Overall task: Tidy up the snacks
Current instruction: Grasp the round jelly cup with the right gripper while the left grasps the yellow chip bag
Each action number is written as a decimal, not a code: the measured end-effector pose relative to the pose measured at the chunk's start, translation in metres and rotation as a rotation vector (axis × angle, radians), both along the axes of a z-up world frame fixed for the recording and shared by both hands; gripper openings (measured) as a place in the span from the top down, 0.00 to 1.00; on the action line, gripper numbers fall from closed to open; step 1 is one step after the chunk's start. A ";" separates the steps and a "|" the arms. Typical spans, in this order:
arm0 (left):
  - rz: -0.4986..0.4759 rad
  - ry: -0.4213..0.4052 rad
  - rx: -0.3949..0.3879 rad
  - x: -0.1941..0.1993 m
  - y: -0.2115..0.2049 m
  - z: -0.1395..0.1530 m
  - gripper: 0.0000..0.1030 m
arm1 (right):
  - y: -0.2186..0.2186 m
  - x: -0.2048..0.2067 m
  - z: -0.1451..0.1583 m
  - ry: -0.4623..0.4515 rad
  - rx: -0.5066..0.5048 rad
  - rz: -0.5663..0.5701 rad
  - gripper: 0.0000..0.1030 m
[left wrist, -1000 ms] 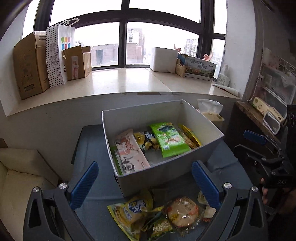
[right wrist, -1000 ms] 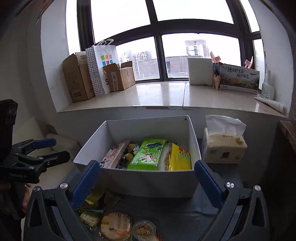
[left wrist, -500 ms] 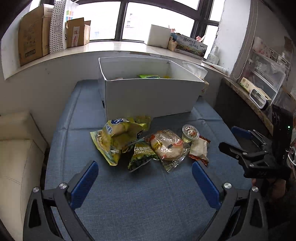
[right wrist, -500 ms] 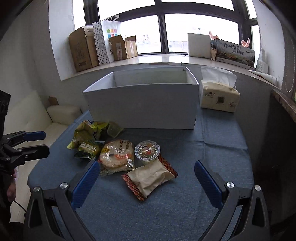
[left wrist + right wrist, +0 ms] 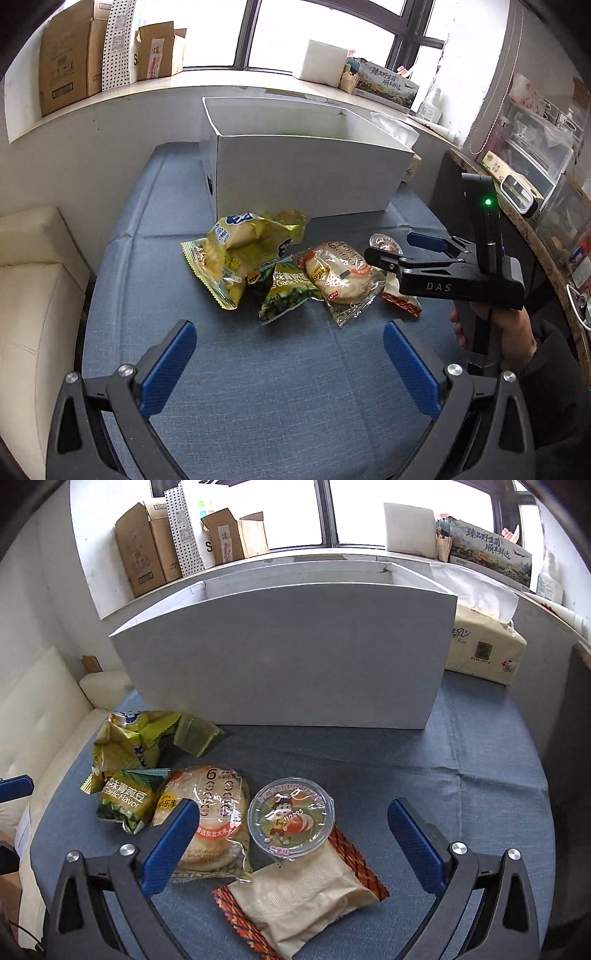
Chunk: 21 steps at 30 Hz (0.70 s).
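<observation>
Both grippers' jaws apart, w/ snacks (image 5: 207, 819) outside white box (image 5: 288, 657), contents hidden.

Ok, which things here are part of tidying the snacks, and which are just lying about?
Job: white box, yellow bag, garlic peas, bun, jelly cup, beige packet.

Lying about: tissue pack, cardboard boxes, dotted bag, cushion.

— What lines the windowsill (image 5: 295, 555)?
— Brown cardboard boxes (image 5: 142, 554) at its left end, a dotted paper bag (image 5: 184, 531) beside them, and a white box (image 5: 410, 528) farther right.
— And lower down?
— A tissue pack (image 5: 484, 646) sits on the blue cloth surface (image 5: 461, 760); a cream cushion (image 5: 33, 295) lies left.
</observation>
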<state>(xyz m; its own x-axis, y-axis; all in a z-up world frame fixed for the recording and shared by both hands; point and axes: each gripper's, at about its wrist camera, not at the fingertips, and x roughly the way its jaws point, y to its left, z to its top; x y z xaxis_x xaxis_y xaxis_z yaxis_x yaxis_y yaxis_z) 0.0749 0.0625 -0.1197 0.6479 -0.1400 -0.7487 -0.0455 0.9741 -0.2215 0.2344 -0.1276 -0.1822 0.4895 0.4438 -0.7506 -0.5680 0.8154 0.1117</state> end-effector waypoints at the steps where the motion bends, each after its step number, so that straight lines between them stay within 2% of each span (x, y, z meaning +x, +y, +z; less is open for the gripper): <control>1: 0.001 0.000 0.000 0.000 0.001 -0.001 0.00 | 0.001 0.003 -0.002 0.006 -0.010 -0.003 0.07; 2: 0.002 -0.001 -0.002 0.000 0.002 -0.001 0.00 | 0.002 0.004 -0.004 0.013 -0.016 -0.006 0.14; 3: 0.003 -0.002 -0.005 0.000 0.003 -0.002 0.00 | 0.002 0.006 -0.006 0.019 -0.022 -0.009 0.42; 4: 0.004 -0.002 -0.009 0.000 0.003 -0.002 0.00 | 0.003 0.007 -0.007 0.031 -0.025 -0.006 0.51; 7: 0.011 0.002 -0.005 0.000 0.005 -0.003 0.00 | 0.003 0.006 -0.005 0.015 -0.045 -0.013 0.51; 13: 0.033 0.005 0.014 0.013 0.014 -0.006 0.00 | -0.007 -0.010 0.017 -0.041 0.005 -0.009 0.51; 15: 0.026 0.001 0.001 0.024 0.019 -0.007 0.00 | -0.016 -0.017 0.027 -0.046 0.038 -0.015 0.51; 17: 0.014 0.006 0.022 0.039 0.023 -0.010 0.00 | -0.028 -0.031 0.037 -0.060 0.073 -0.021 0.51; 21: -0.018 0.062 0.053 0.077 0.028 -0.024 0.00 | -0.041 -0.051 0.054 -0.080 0.121 -0.031 0.51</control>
<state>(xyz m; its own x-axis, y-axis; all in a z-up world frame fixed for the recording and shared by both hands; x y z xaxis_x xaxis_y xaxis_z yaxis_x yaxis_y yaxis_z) 0.1515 0.0910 -0.1435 0.5973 -0.1104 -0.7943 -0.0395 0.9852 -0.1667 0.1830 -0.1682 -0.1287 0.5606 0.5125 -0.6504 -0.5535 0.8162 0.1661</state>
